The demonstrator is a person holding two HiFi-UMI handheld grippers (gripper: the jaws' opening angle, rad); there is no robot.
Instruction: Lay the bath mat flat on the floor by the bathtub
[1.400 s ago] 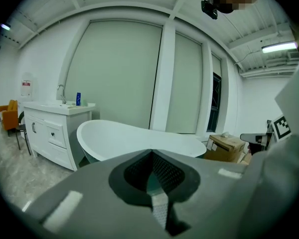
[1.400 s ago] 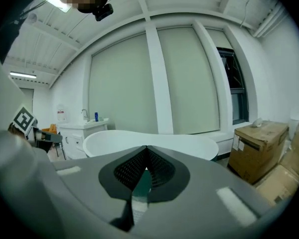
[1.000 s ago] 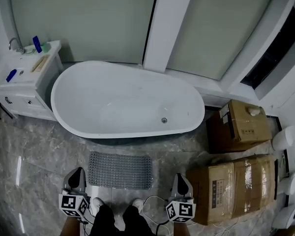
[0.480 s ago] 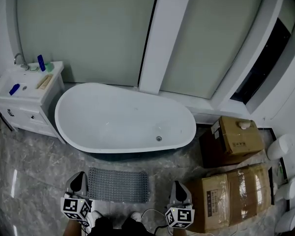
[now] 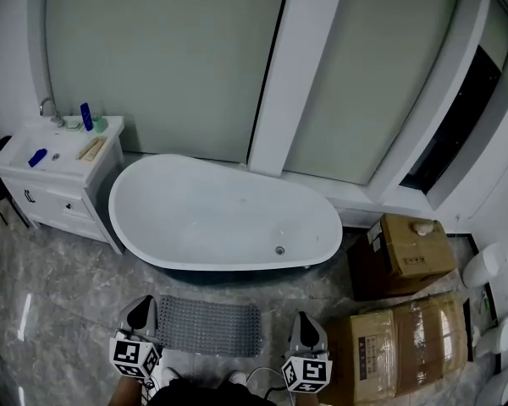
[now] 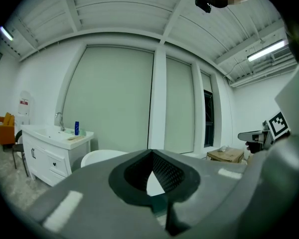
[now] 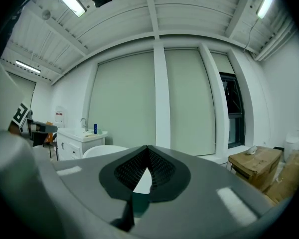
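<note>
- While the bath mat is already lying flat on the floor in front of the bathtub, the head view is showing both tongs held above it. The left tongs are hanging by its left end and the right tongs off its right end, and neither looks to be touching it.
- Step, my read: the laying is looking done and the hands are standing off. No folds or curled corners are showing from here. The next move is probably only a check that the mat is sitting square, or a nudge if a corner is lifting.
- Edges: the mat's long far edge is running roughly parallel to the tub base, with a narrow strip of floor between them.
- Room: open floor is lying to the left, toward the vanity counter. Cardboard boxes are crowding the right side, near the right tongs. A cable is trailing by the feet, which is a snag risk.
- Left gripper view: the left tongs are pressed together at the tips and carrying nothing. They are pointing about level across the tub rim toward the wall, and the mat isn't showing here.
- Right gripper view: the right tongs are likewise pressed together and empty. The tub is showing to the left and a box to the right, and again there's no mat in frame.
</note>
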